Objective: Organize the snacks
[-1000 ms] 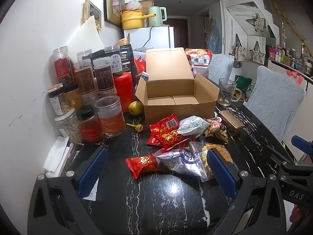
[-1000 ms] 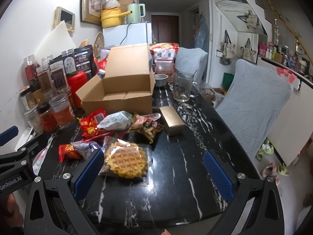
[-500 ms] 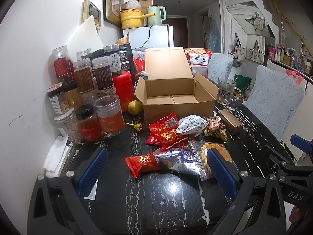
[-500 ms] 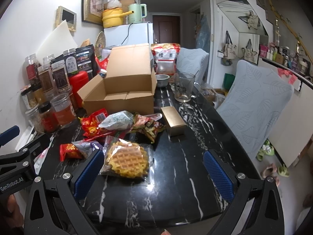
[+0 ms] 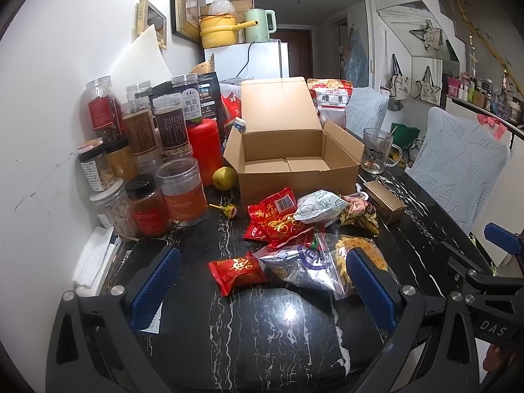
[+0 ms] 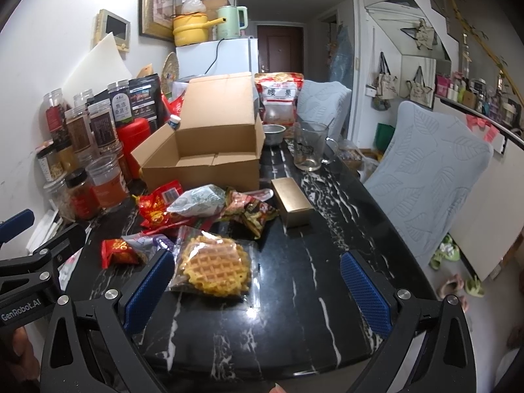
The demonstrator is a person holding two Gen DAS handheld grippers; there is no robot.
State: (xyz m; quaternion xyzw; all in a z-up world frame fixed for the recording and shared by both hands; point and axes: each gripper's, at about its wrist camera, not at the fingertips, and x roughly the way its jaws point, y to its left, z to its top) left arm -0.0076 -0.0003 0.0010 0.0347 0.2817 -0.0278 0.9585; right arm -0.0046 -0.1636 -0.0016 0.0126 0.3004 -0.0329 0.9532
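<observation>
Snacks (image 5: 294, 229) loose on table; left gripper (image 5: 262, 281), right gripper (image 6: 258, 281) level above, fingers spread, empty

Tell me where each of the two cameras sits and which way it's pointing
Left wrist: on the left gripper, facing along the black table toward the cardboard box and the jars; open fingers show.
Right wrist: on the right gripper, further right, facing the waffle bag and the chair; open fingers show.
Shared: box, snacks, each other's gripper.
</observation>
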